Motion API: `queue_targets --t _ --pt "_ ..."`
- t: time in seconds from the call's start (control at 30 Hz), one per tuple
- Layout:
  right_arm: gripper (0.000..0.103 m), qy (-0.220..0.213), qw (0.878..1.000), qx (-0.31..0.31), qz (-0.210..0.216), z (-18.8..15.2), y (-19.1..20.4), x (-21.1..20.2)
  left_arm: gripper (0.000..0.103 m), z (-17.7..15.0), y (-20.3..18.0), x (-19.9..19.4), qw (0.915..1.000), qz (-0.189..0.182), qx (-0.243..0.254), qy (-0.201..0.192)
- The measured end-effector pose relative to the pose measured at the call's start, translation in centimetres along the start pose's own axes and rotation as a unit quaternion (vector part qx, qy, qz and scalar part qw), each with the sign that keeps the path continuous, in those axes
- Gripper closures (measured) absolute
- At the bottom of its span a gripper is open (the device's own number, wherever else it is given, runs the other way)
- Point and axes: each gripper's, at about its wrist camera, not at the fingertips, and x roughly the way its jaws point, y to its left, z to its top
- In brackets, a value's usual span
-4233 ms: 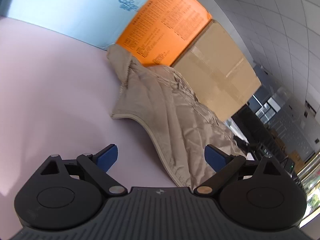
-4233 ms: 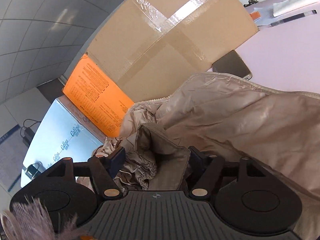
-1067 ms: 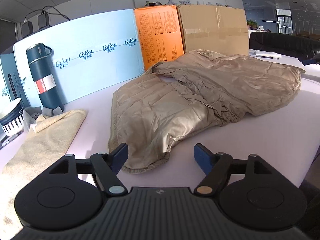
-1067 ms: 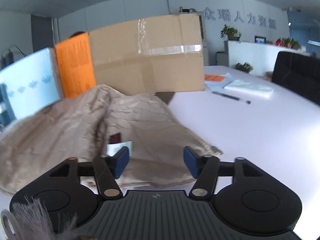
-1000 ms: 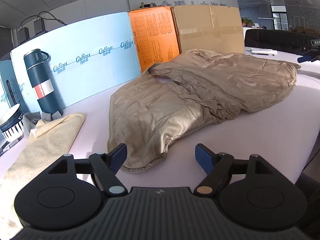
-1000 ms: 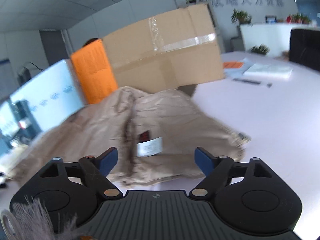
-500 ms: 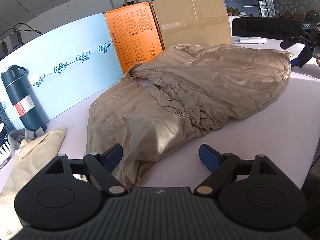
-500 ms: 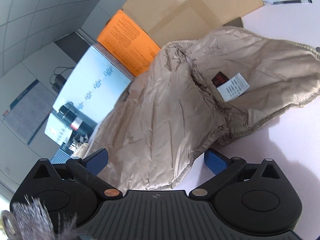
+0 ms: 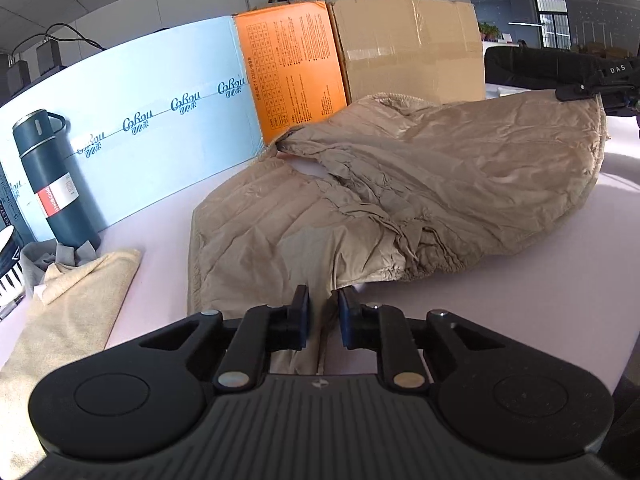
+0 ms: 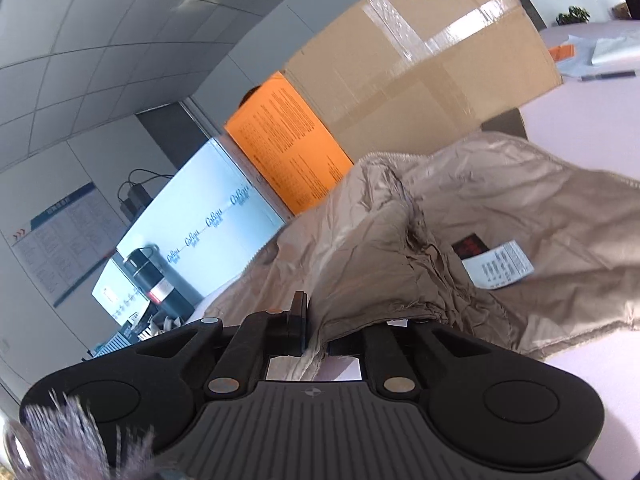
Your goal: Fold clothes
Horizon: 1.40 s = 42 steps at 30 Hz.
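Observation:
A beige quilted vest (image 9: 420,196) lies spread and crumpled on the pale pink table (image 9: 500,288). My left gripper (image 9: 322,318) is shut on the vest's near hem corner. In the right wrist view my right gripper (image 10: 320,330) is shut on another edge of the vest (image 10: 460,240), and the cloth drapes over its right finger. A white care label (image 10: 500,266) and a small dark tag show on the vest's inside. The other gripper's black body (image 9: 592,80) shows at the vest's far right edge in the left wrist view.
A light blue box (image 9: 140,120), an orange box (image 9: 292,68) and a taped cardboard box (image 9: 412,44) stand in a row behind the vest. A dark flask (image 9: 52,180) and a beige towel (image 9: 52,312) are at the left. Papers and a pen (image 10: 600,64) lie at the far right.
Both grippers have come down to the vest and closed on its edges. Half a second ago both were open and just short of the cloth.

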Motion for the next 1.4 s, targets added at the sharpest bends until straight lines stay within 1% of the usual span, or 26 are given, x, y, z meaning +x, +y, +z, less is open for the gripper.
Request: queue_targets --t 0.1,0.2,0.27,0.37,0.4,0.43,0.47,0.5,0.53,0.57,0.6,0.63,0.67,0.7,0.8,0.87,0.93,1.0,1.03,1.07,1.13,1.23,1.27,1.3,1.4 --pt "0.095 -0.017 1.000 -0.015 0.006 0.8 0.8 -1.5 0.089 0.1 0.0 -1.7 0.9999 0.003 0.003 -0.011" --pt "0.095 -0.022 0.999 -0.023 0.004 0.9 1.0 -2.8 0.089 -0.2 -0.5 -3.0 0.9999 -0.010 0.006 -0.010" --pt "0.095 -0.015 0.999 -0.023 -0.018 0.4 0.4 -3.2 0.089 -0.7 -1.3 -3.5 0.9997 -0.022 0.014 -0.004" --pt "0.095 -0.003 0.998 -0.023 -0.056 -0.5 -0.6 -3.8 0.082 -1.5 -2.5 -3.7 0.9990 -0.040 0.020 0.004" --pt "0.093 0.001 0.997 -0.023 -0.069 -0.8 -0.9 -4.0 0.073 -1.8 -2.7 -3.7 0.9986 -0.050 0.019 0.004" --pt "0.088 0.004 0.996 -0.026 -0.088 -1.2 -1.3 -4.2 0.058 -2.0 -2.9 -3.8 0.9982 -0.058 0.018 0.004" --pt "0.071 0.006 0.993 -0.030 -0.112 -1.5 -1.7 -4.4 0.052 -2.2 -3.0 -4.1 0.9979 -0.062 0.017 -0.001" --pt "0.062 0.008 0.990 -0.035 -0.135 -1.8 -2.2 -4.7 0.042 -2.4 -3.0 -4.4 0.9977 -0.065 0.015 -0.006" --pt "0.056 0.004 0.989 -0.034 -0.147 -2.0 -2.6 -5.2 0.038 -2.5 -2.9 -4.9 0.9975 -0.068 0.013 -0.014" --pt "0.056 -0.002 0.988 -0.031 -0.151 -2.2 -2.9 -5.8 0.036 -2.6 -2.6 -5.4 0.9972 -0.071 0.010 -0.022" --pt "0.052 -0.008 0.988 -0.025 -0.155 -2.4 -3.2 -6.4 0.032 -2.6 -2.2 -6.1 0.9968 -0.073 0.007 -0.032" --pt "0.045 -0.018 0.986 -0.022 -0.167 -2.5 -3.3 -7.0 0.027 -2.5 -1.9 -6.6 0.9966 -0.072 0.004 -0.040" --pt "0.028 -0.032 0.982 -0.022 -0.185 -2.6 -3.2 -7.7 0.024 -2.4 -1.5 -7.2 0.9966 -0.066 0.002 -0.048" --pt "0.024 -0.048 0.978 -0.028 -0.200 -2.6 -3.1 -8.3 0.021 -2.2 -1.2 -7.7 0.9966 -0.061 0.001 -0.056" --pt "0.024 -0.103 0.967 -0.056 -0.228 -2.3 -2.0 -9.9 0.021 -1.1 0.2 -8.4 0.9967 -0.036 -0.011 -0.073" --pt "0.024 -0.132 0.964 -0.077 -0.218 -2.0 -0.8 -10.3 0.021 0.0 0.9 -8.1 0.9967 -0.013 -0.026 -0.076" --pt "0.023 -0.142 0.967 -0.097 -0.191 -1.5 0.5 -9.8 0.020 1.6 1.5 -6.8 0.9964 0.021 -0.052 -0.064" --pt "0.018 -0.128 0.973 -0.118 -0.152 -0.7 2.2 -8.3 0.020 3.4 2.1 -4.5 0.9945 0.046 -0.087 -0.037" --pt "0.016 -0.114 0.976 -0.129 -0.133 -0.2 3.3 -7.1 0.020 4.3 2.5 -3.3 0.9927 0.056 -0.105 -0.022" --pt "0.016 -0.098 0.979 -0.140 -0.113 0.4 4.4 -5.8 0.020 5.2 2.8 -2.1 0.9908 0.062 -0.120 -0.011" --pt "0.016 -0.068 0.982 -0.161 -0.074 1.9 6.8 -3.1 0.020 6.9 3.2 0.3 0.9891 0.060 -0.135 -0.003" --pt "0.013 -0.027 0.980 -0.195 -0.013 4.9 11.4 1.1 0.020 9.3 3.8 3.7 0.9863 0.056 -0.155 0.007" --pt "0.008 -0.015 0.979 -0.206 0.002 5.9 12.9 2.5 0.020 9.8 3.6 4.6 0.9864 0.051 -0.156 0.003" --pt "0.007 -0.004 0.976 -0.217 0.017 6.9 14.3 3.9 0.020 10.2 3.4 5.6 0.9864 0.048 -0.157 -0.001" --pt "0.000 0.023 0.964 -0.261 0.053 9.0 17.9 8.6 0.020 10.1 2.7 8.2 0.9867 0.024 -0.161 -0.002"
